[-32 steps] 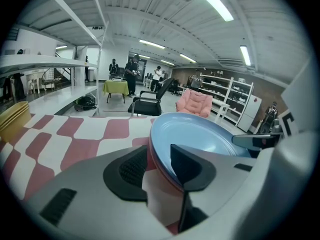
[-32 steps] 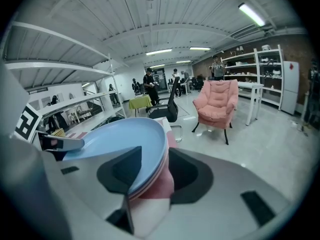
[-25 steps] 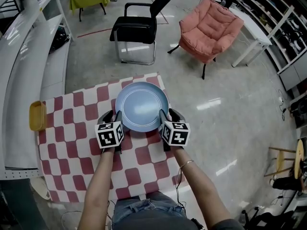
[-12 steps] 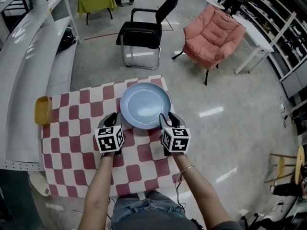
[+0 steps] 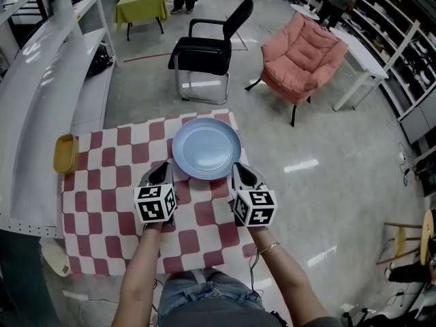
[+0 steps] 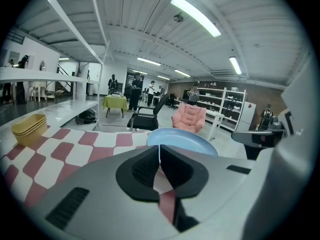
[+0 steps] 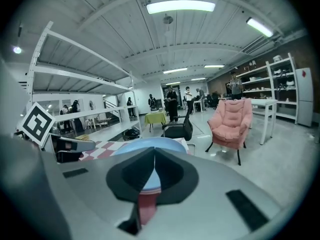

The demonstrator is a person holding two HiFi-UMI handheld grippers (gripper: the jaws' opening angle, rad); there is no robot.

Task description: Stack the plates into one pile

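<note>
While the blue plate (image 5: 206, 148) sat flat on the table (image 5: 102, 182), in the far half and close to the far edge, neither gripper had hold of it. One plate or more in that spot: couldn't tell from above.

Left gripper (image 5: 164, 168): just beside the plate's near-left rim, not touching. Its jaws had just been closing and met tip to tip, with nothing between them. Its own view showed the plate past the tips.

Right gripper (image 5: 240, 169): same on the near-right rim, close but clear of it. Its jaws had just been closing too and were pressed together, empty.

Both grippers pointed away from the person, marker cubes up, with the plate between their lines.

The table had a red-and-white checked cloth. A yellow dish (image 5: 65, 153) sat at its far-left corner, well apart from the plate. Beyond the table, on the floor: a black chair (image 5: 211, 46) and a pink armchair (image 5: 303, 50). A white shelf (image 5: 41, 67) ran along the left.
</note>
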